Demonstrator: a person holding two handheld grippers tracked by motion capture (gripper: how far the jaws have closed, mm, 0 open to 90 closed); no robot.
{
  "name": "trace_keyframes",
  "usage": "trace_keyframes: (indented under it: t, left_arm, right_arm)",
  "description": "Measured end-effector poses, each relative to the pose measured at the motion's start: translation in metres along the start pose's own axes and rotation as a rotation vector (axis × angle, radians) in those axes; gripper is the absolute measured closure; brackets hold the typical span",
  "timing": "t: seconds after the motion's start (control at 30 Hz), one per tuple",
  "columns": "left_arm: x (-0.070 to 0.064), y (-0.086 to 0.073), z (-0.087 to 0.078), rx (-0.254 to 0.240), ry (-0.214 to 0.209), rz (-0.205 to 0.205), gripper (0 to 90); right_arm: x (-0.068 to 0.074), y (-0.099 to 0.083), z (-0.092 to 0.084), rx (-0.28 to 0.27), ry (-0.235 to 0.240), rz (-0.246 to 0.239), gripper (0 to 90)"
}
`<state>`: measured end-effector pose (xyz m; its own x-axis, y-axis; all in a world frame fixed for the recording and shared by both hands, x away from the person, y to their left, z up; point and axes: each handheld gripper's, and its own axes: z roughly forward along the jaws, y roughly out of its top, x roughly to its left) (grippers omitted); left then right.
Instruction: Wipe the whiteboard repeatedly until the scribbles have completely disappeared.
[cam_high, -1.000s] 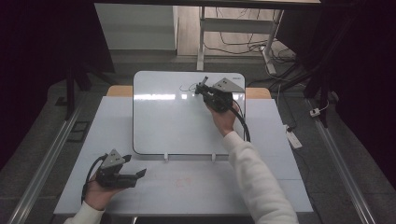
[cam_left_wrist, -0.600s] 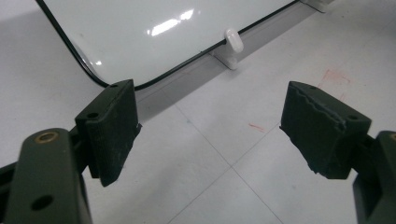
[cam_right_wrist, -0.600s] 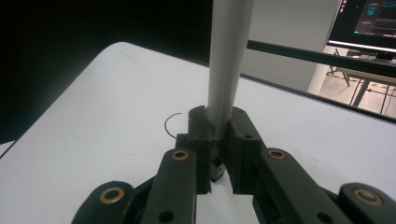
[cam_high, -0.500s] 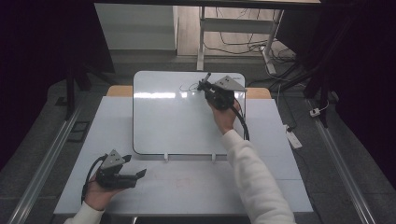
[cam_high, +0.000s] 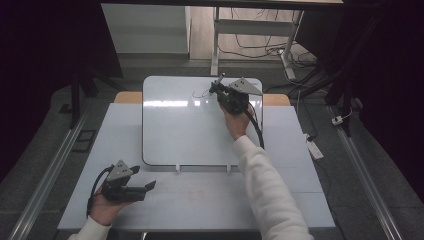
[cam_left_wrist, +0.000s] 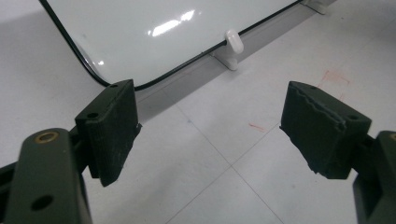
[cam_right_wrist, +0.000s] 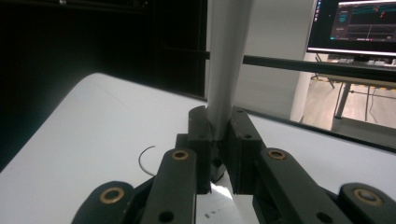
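At the far edge of a whiteboard (cam_high: 190, 130) lying flat on the pale worktop (cam_high: 300, 190), the right claw (cam_high: 218, 89) is clenched on a slim white marker (cam_right_wrist: 226, 60), which stands upright between its pads with a thin curved line (cam_right_wrist: 145, 161) drawn on the board just beside it. Whether the tip touches the surface is hard to tell. The left claw (cam_high: 149, 186) rests released near the board's front corner, nothing between its pads.
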<state>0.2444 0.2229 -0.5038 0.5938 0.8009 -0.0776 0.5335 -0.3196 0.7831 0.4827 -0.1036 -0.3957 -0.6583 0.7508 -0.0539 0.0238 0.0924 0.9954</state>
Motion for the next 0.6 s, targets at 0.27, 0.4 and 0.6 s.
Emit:
trace_keyframes:
  t: [0.27, 0.4, 0.6]
  left_arm:
    - [-0.001, 0.0, -0.001, -0.004, 0.0, -0.001, 19.9]
    - [0.0, 0.0, 0.0, 0.002, -0.001, 0.0, 19.9]
    - [-0.001, 0.0, -0.001, -0.001, -0.001, -0.003, 19.9]
  right_arm:
    - [0.003, 0.001, 0.002, -0.01, -0.008, -0.007, 80.7]
    - [0.002, -0.001, 0.005, -0.02, 0.001, 0.014, 80.7]
    - [0.013, -0.001, 0.01, -0.007, 0.031, -0.023, 80.7]
